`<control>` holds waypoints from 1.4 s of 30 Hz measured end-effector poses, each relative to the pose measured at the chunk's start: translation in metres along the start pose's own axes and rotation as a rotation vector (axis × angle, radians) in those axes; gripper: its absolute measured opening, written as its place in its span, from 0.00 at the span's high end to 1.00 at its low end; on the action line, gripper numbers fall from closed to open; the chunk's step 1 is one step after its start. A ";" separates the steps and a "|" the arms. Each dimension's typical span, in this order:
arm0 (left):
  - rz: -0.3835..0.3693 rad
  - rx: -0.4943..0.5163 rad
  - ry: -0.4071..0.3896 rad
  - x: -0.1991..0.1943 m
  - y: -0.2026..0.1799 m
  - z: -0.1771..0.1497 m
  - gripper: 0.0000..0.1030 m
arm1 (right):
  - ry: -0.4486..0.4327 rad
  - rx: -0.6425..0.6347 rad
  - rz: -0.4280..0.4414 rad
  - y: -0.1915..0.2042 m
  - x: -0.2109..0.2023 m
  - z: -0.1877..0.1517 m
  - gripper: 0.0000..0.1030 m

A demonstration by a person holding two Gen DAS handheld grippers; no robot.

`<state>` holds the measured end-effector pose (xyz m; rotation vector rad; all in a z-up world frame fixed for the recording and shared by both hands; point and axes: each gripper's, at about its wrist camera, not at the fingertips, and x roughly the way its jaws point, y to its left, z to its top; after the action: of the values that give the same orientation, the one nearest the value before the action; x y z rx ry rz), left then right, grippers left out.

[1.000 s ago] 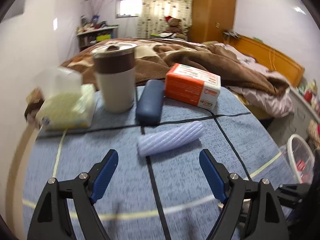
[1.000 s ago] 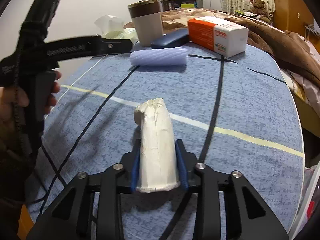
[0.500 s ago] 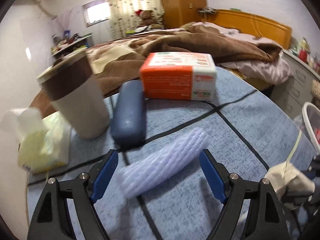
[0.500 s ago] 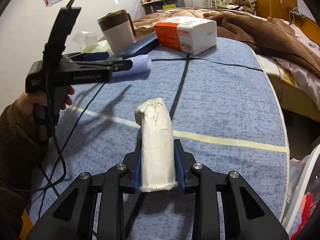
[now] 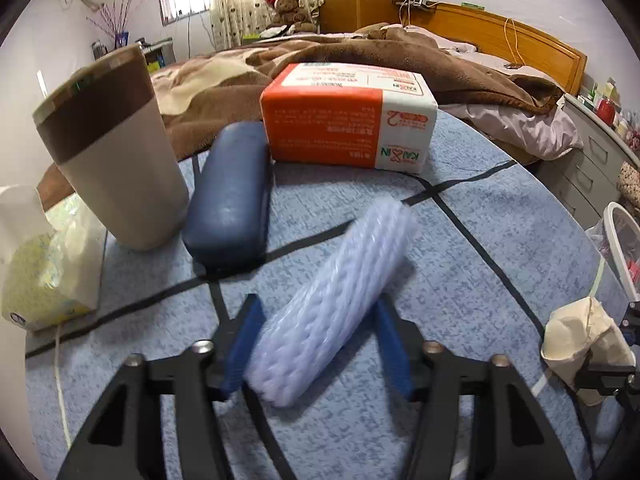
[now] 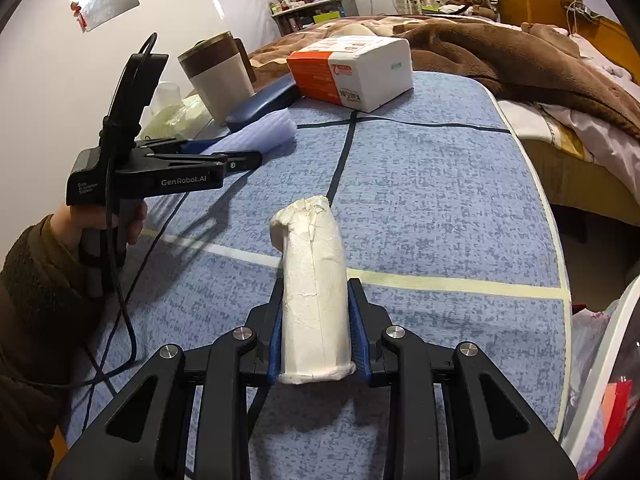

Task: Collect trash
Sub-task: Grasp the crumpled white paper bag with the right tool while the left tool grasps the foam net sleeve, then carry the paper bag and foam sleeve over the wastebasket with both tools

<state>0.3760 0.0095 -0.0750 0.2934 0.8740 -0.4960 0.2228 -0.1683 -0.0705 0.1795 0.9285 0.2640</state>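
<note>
straddling the foam sleeve (image 5: 332,300), the left tongs (image 5: 316,344) look nearly clamped on it (contact unclear); its long axis runs toward 1 o'clock. right tongs (image 6: 316,336) grip the paper wad (image 6: 312,292).

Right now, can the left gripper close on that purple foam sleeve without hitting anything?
Probably yes. The foam sleeve already lies between the left gripper fingers, slanted across them. The blue case and cup sit farther back, apart from it. Whether the pads already touch is hard to tell.
</note>
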 end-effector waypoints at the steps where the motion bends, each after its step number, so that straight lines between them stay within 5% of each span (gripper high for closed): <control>1: 0.000 -0.009 0.001 0.001 -0.001 0.001 0.51 | -0.002 0.002 -0.001 -0.001 0.000 0.000 0.71; 3: -0.006 -0.031 0.002 -0.001 -0.002 0.000 0.61 | -0.003 0.007 -0.002 -0.002 0.000 0.000 0.71; 9: -0.009 -0.051 0.000 -0.006 -0.016 -0.003 0.70 | -0.014 0.012 -0.002 -0.003 -0.004 -0.001 0.71; 42: -0.037 -0.096 -0.178 -0.141 -0.115 -0.055 0.70 | -0.240 0.050 -0.086 -0.015 -0.122 -0.031 0.71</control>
<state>0.2033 -0.0224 -0.0030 0.1428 0.7281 -0.5049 0.1304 -0.2182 0.0005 0.2123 0.7026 0.1358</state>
